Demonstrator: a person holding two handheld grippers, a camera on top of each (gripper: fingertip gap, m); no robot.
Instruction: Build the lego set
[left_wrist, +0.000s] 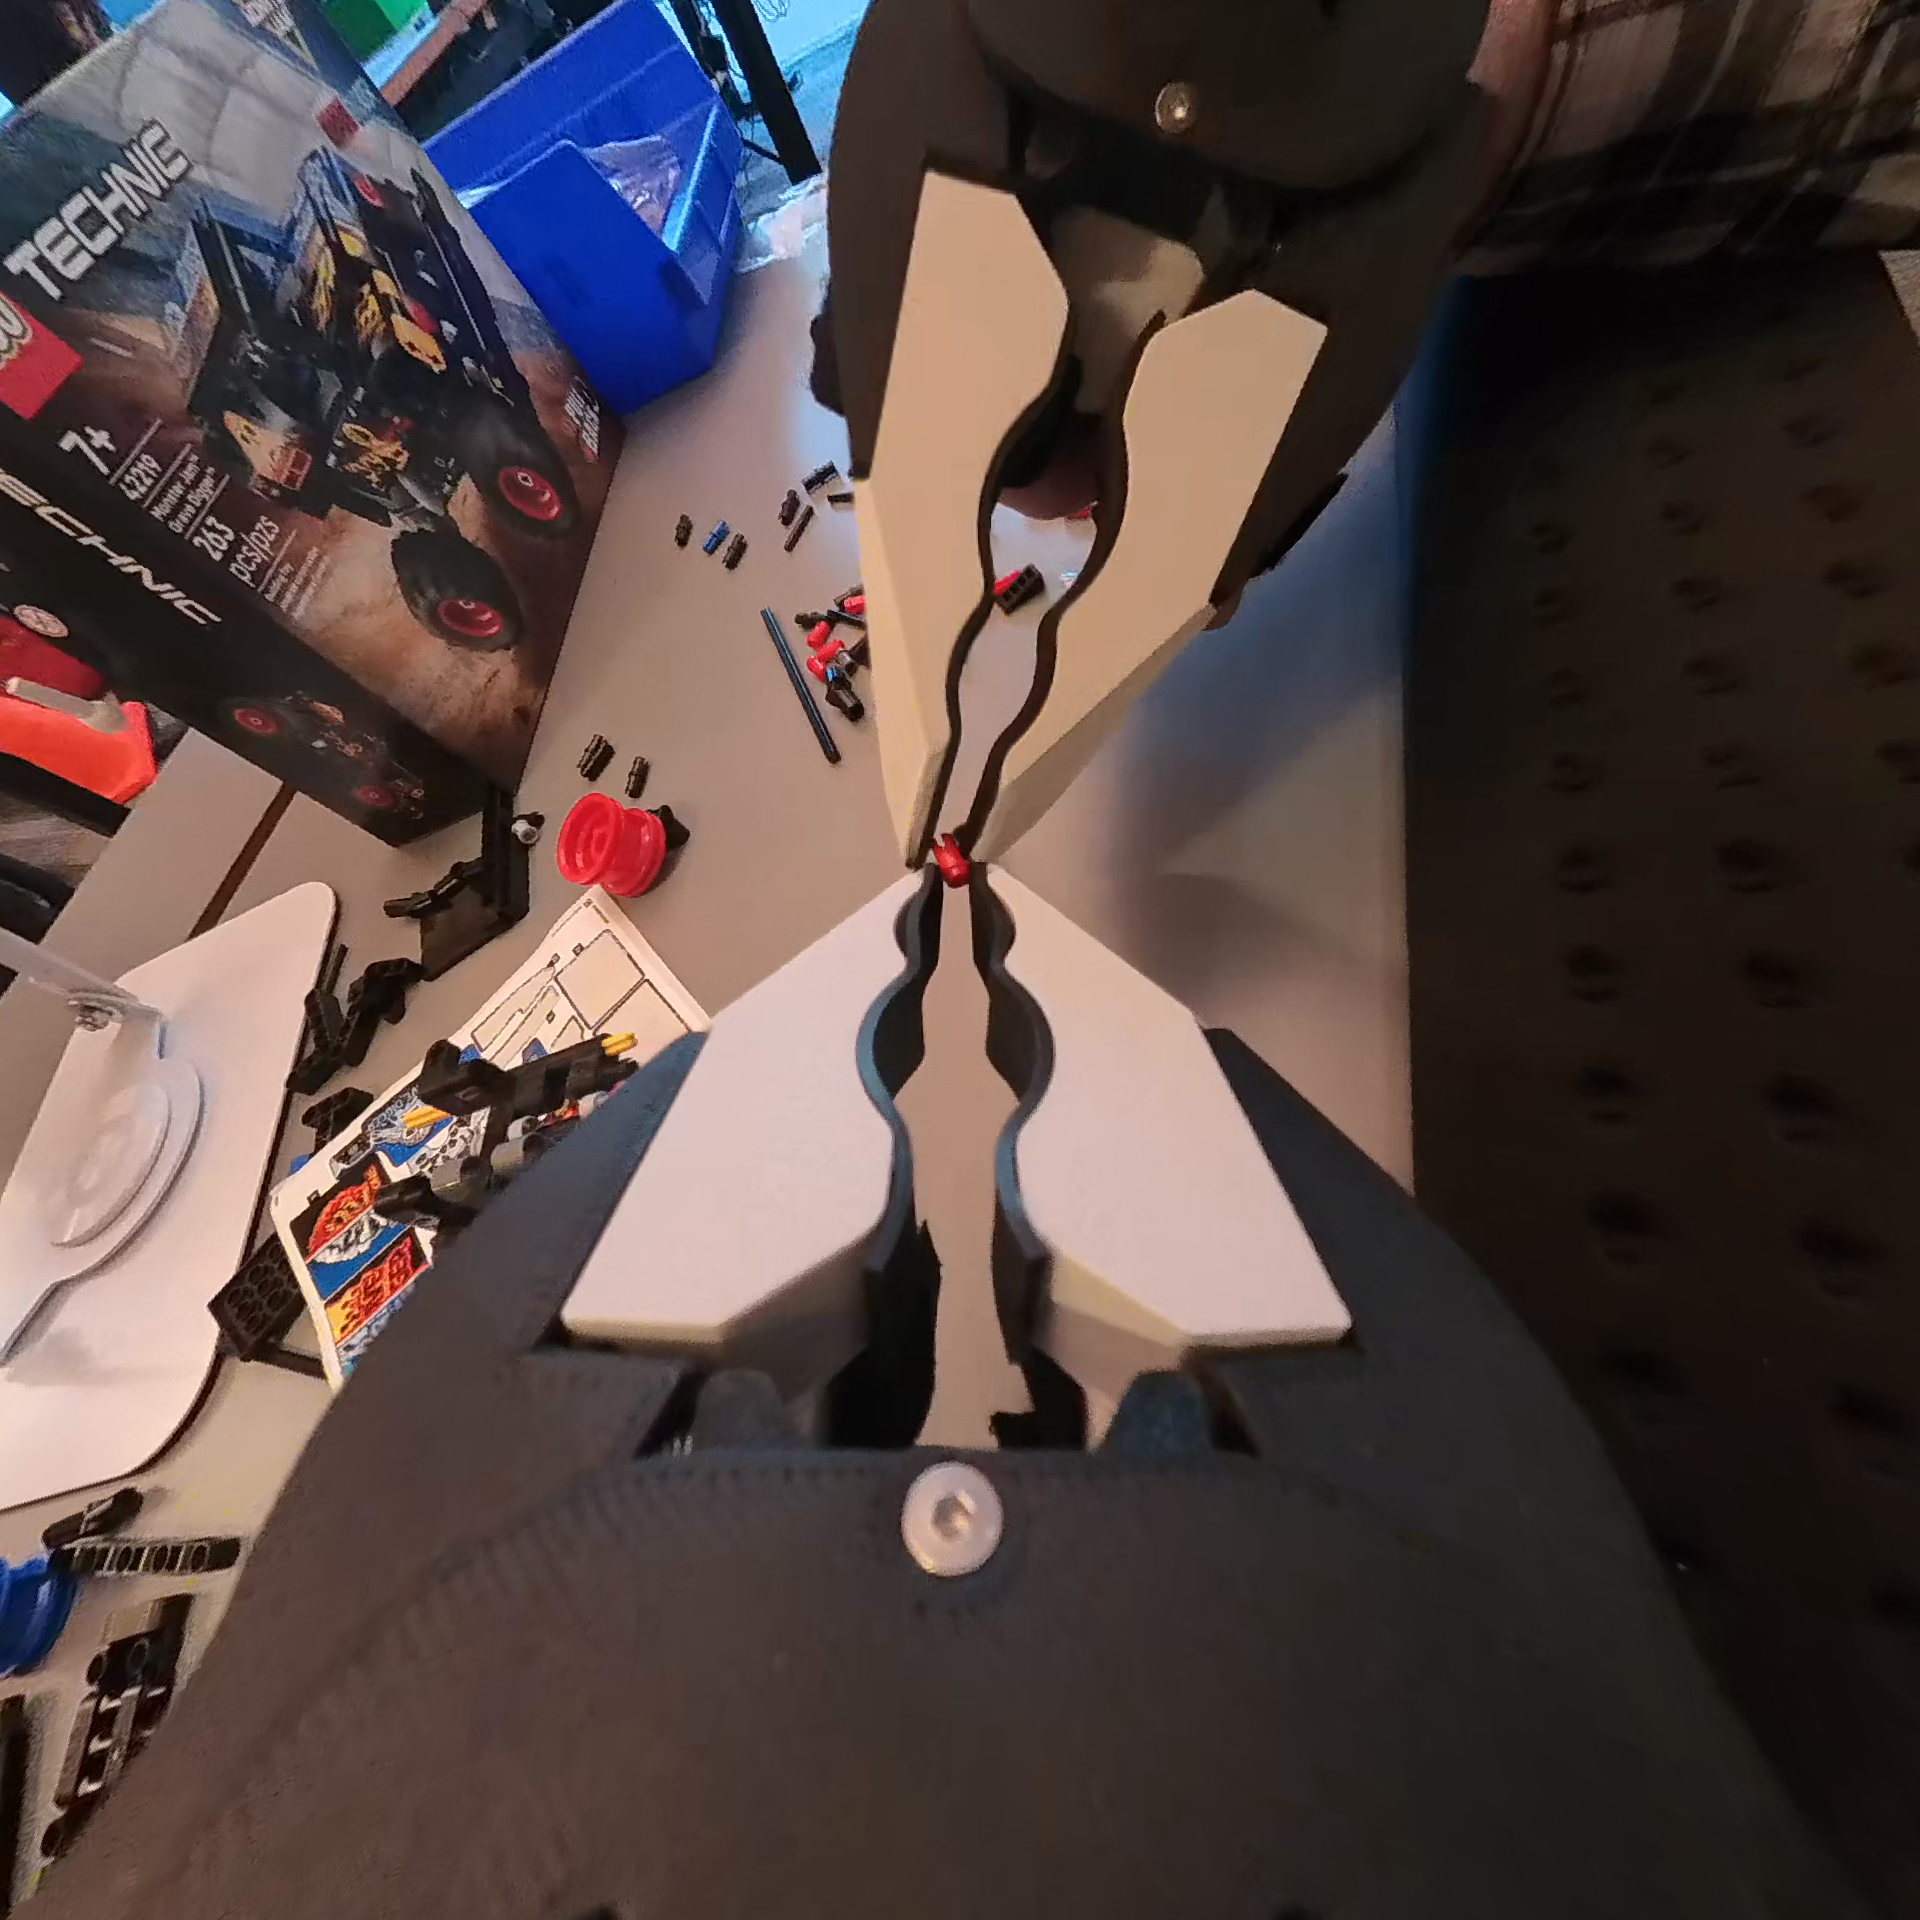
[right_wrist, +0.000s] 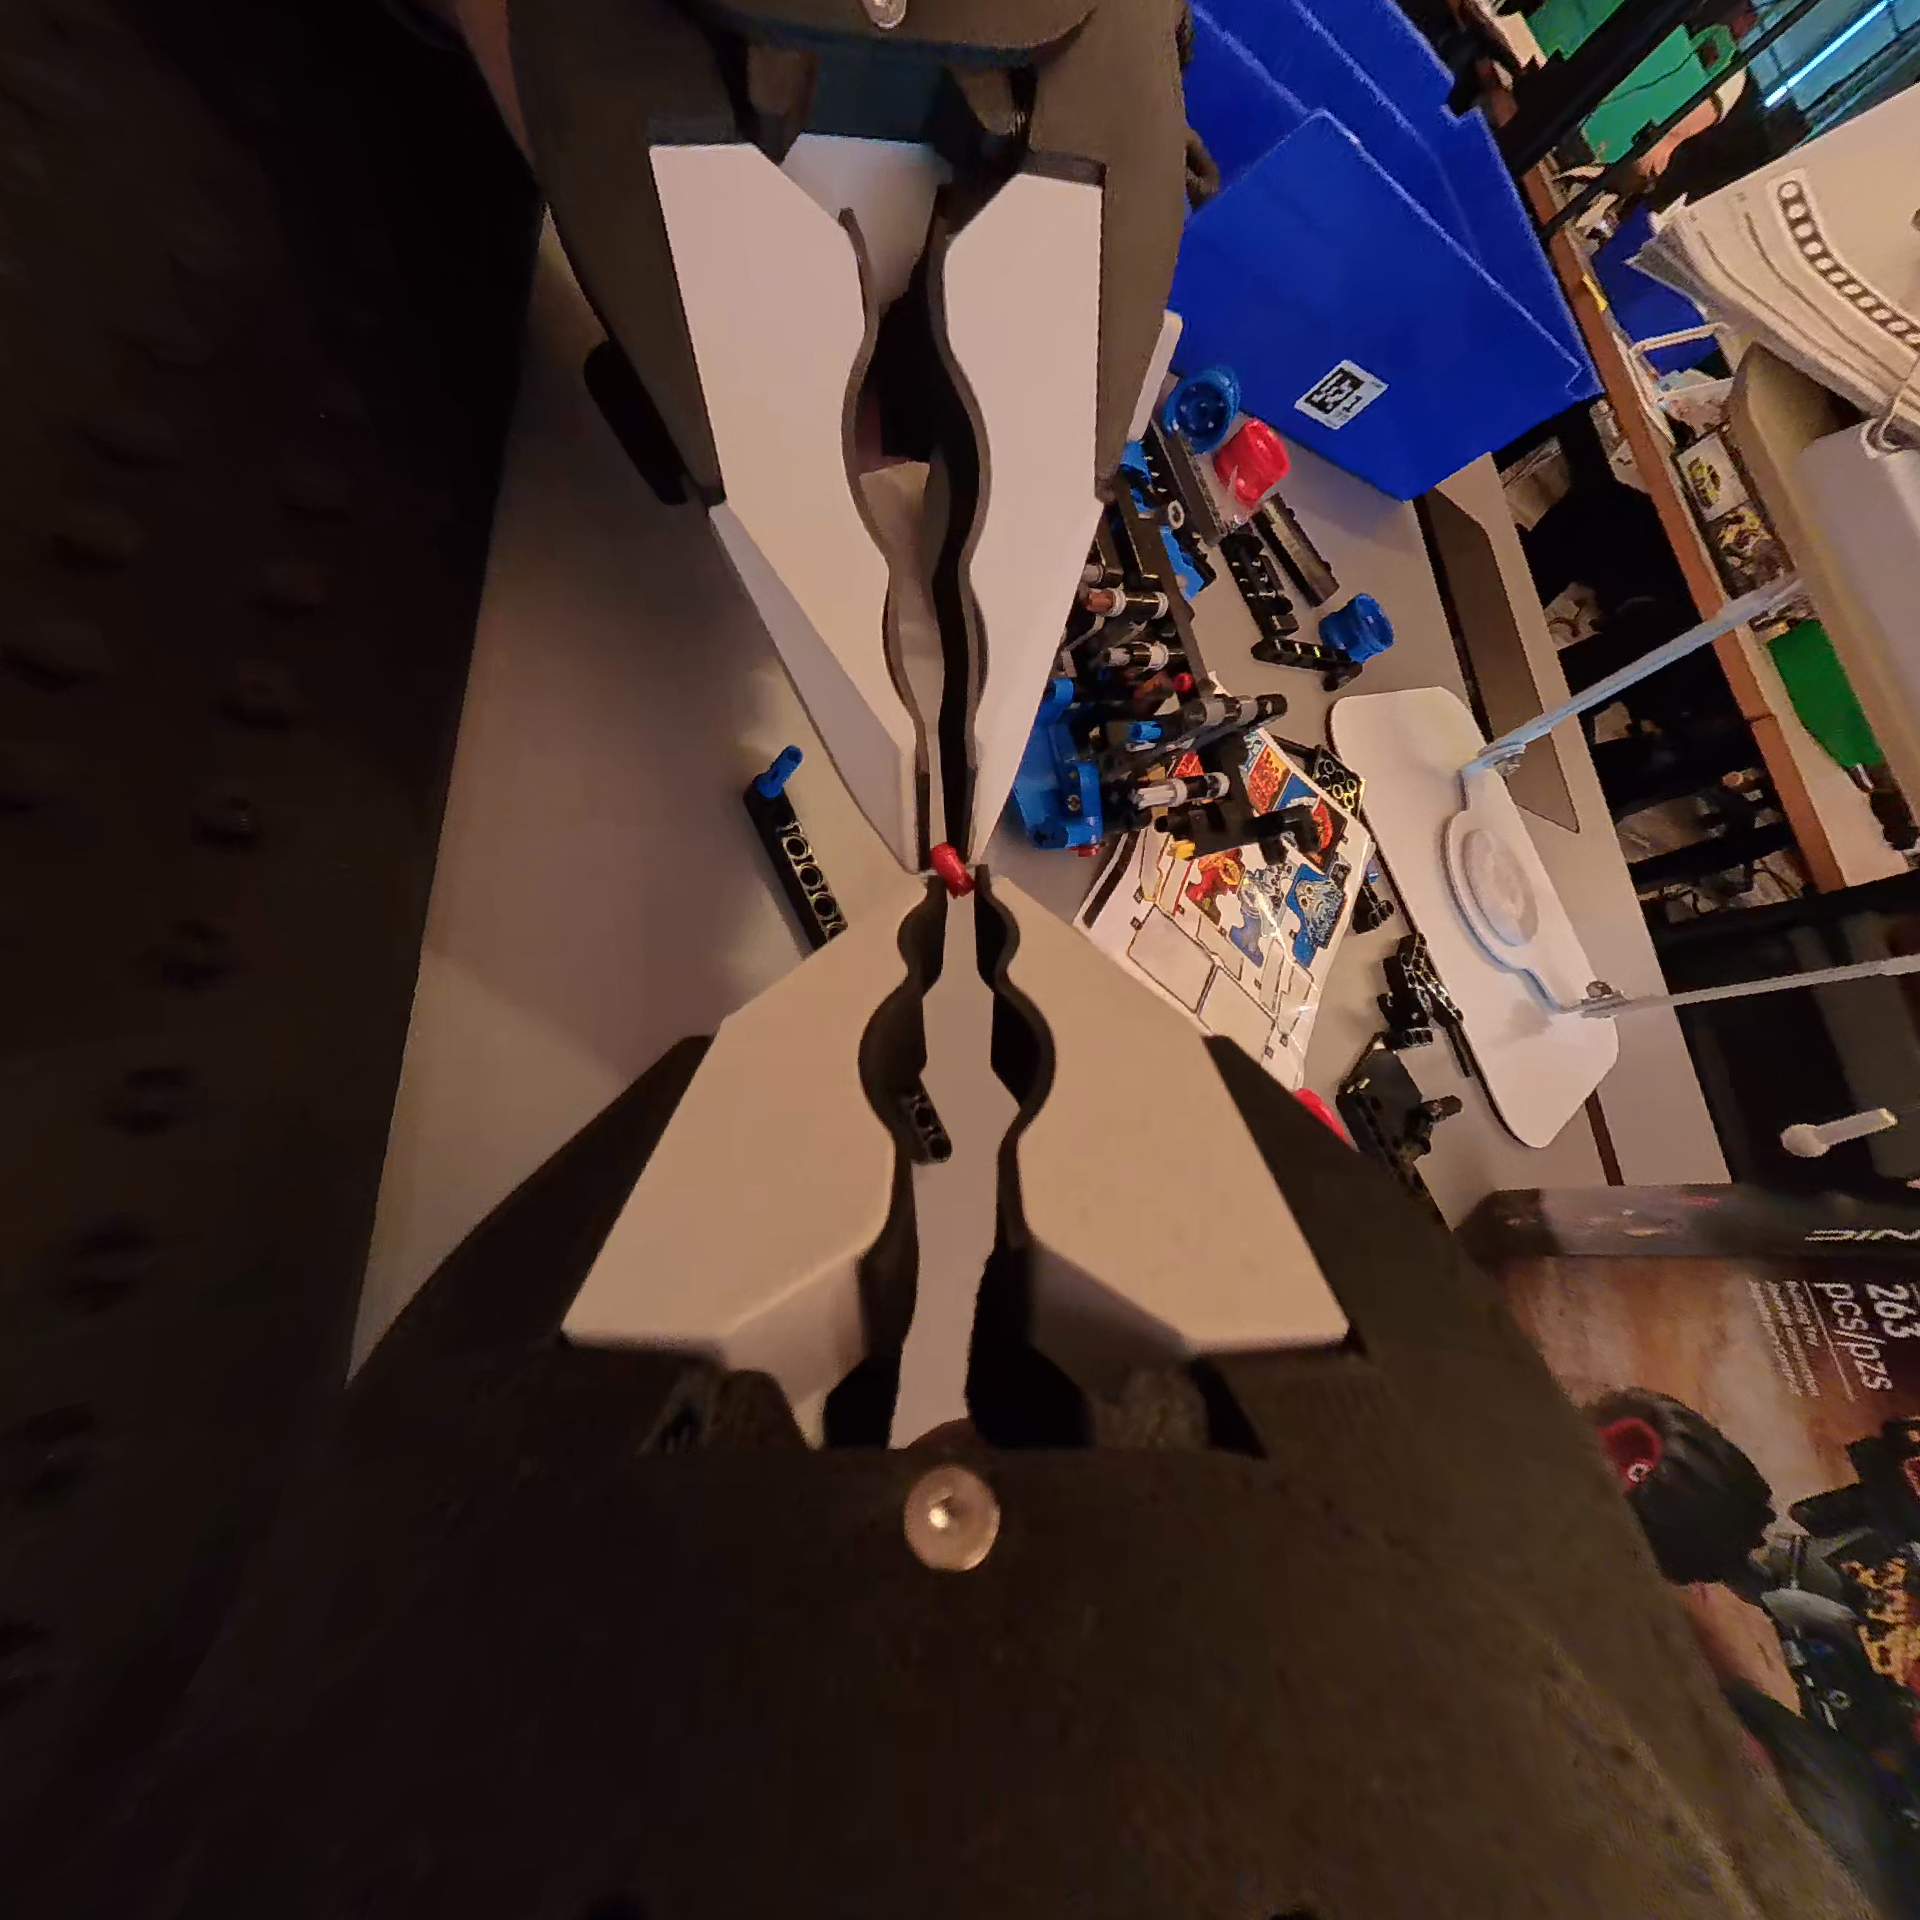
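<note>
A small red pin (left_wrist: 948, 860) is pinched in mid-air between two grippers that meet tip to tip above the grey table (left_wrist: 727, 831). My left gripper (left_wrist: 948, 902) comes up from the bottom of the left wrist view, its jaws closed on the pin's near end. My right gripper (left_wrist: 951, 831) comes down from the top, closed on the far end. The right wrist view shows the same red pin (right_wrist: 951, 869), with my right gripper (right_wrist: 951, 906) below and my left gripper (right_wrist: 945, 836) above. The pin's middle is mostly hidden by the fingertips.
The set's box (left_wrist: 260, 416), blue bins (left_wrist: 613, 208), a red wheel hub (left_wrist: 613, 836), loose pins (left_wrist: 831, 644) and a sticker sheet (left_wrist: 468, 1122) lie on the table. A blue-black partial build (right_wrist: 1132, 748), black beam (right_wrist: 800, 862) and white stand base (right_wrist: 1486, 894) are nearby. A dark chair (left_wrist: 1662, 935) borders the table.
</note>
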